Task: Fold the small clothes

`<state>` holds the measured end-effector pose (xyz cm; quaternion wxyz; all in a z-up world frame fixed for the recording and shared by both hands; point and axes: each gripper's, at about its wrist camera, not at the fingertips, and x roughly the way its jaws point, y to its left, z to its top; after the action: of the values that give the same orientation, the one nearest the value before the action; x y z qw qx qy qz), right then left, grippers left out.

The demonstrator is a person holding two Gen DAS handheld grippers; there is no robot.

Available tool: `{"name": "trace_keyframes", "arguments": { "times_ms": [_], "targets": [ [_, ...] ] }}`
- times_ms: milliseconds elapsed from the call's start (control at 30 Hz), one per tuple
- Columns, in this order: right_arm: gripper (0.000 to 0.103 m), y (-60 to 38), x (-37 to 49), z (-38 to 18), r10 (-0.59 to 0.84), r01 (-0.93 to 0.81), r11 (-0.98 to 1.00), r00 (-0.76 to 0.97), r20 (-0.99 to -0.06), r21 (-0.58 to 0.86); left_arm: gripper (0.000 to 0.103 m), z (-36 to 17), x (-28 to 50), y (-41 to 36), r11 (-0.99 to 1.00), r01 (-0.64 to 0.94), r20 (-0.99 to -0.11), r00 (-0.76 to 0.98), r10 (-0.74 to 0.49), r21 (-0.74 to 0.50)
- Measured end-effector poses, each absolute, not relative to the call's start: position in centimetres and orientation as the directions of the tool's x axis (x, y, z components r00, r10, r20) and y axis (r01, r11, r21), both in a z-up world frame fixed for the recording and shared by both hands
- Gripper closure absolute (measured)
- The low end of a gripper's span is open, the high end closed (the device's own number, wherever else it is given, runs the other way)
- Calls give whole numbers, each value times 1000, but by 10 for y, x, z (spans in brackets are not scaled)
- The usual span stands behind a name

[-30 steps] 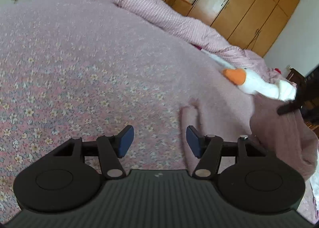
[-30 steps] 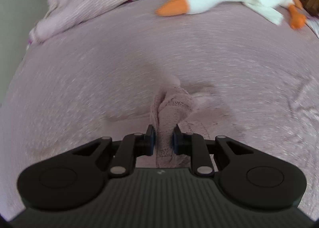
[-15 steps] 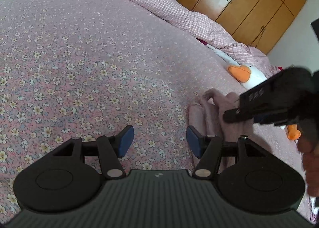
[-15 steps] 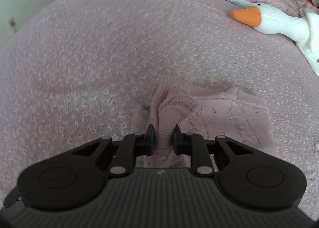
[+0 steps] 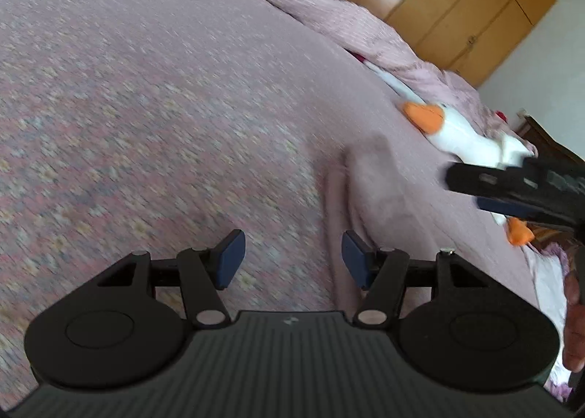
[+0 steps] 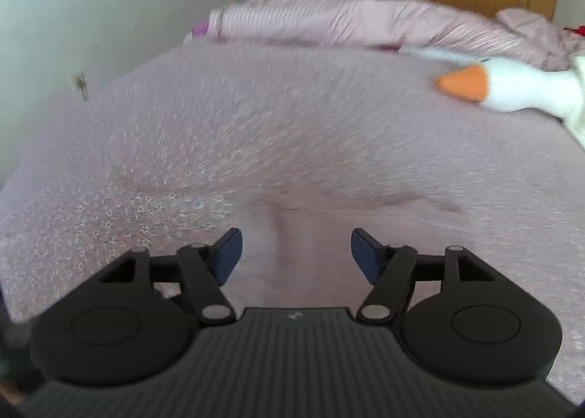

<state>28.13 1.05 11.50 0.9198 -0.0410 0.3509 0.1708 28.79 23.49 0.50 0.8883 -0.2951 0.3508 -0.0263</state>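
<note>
Grippers both open over a pink garment on the bed.

Left gripper (image 5: 292,259) holds nothing; the garment (image 5: 380,195) lies just right of centre in its view. Right gripper (image 6: 296,253), fingers spread, hangs above the blurred garment (image 6: 299,231) at lower centre. Goose toy (image 6: 519,87) lies at upper right, on the bedspread (image 5: 146,107).

A bed under a pink floral bedspread (image 5: 153,96) fills the room. A rumpled pink quilt (image 6: 347,21) lies along its far edge, before a wooden wardrobe (image 5: 468,12) and white walls (image 6: 109,8).
</note>
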Motion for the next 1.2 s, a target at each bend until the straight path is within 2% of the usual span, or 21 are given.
{"name": "trace_keyframes", "arguments": {
  "times_ms": [67,133,167,433,500,633,700,733,767,800,833,900,1000,1100,1200],
  "targets": [
    [35,-29,256,115,287,-323,945,748,-599,49,36,7,285,226,815,-134,-600,745,-292,-563],
    [32,-68,222,106,258,-288,957,806,-533,27,17,12,280,217,811,-107,-584,748,-316,-575],
    [32,-84,206,99,239,-276,961,825,-512,3,15,16,275,211,813,-101,-571,761,-308,-573],
    [32,-122,146,24,149,-232,963,883,-446,-139,13,40,244,190,813,-36,-449,847,-283,-581],
    [32,-116,150,16,138,-214,967,899,-416,-140,7,41,241,187,822,-37,-428,867,-257,-568],
    [33,-101,179,0,103,-201,962,894,-437,-184,7,25,256,169,822,-6,-465,827,-316,-569],
    [33,-95,185,-8,78,-183,960,902,-425,-212,8,17,261,160,845,-1,-478,825,-302,-535],
    [33,-94,185,-11,76,-185,958,901,-427,-220,15,15,263,154,862,11,-481,826,-293,-507],
    [38,-93,185,-12,82,-192,956,903,-421,-224,23,13,265,151,877,27,-485,825,-291,-480],
    [60,-95,181,-12,88,-191,956,911,-402,-223,55,12,269,147,890,41,-501,815,-293,-453],
    [73,-100,174,-10,89,-184,959,918,-386,-217,68,12,273,144,903,42,-525,801,-286,-428],
    [77,-107,169,-7,101,-174,969,928,-358,-178,73,12,275,145,892,49,-499,814,-296,-449],
    [79,-117,160,-4,95,-147,979,942,-321,-142,74,10,277,150,852,72,-464,813,-351,-519],
    [79,-125,156,-9,104,-155,982,920,-379,-106,74,3,276,152,834,75,-470,796,-381,-547],
    [78,-130,160,-13,115,-161,984,901,-417,-78,74,0,272,150,867,64,-511,785,-349,-494]
  ]
}}
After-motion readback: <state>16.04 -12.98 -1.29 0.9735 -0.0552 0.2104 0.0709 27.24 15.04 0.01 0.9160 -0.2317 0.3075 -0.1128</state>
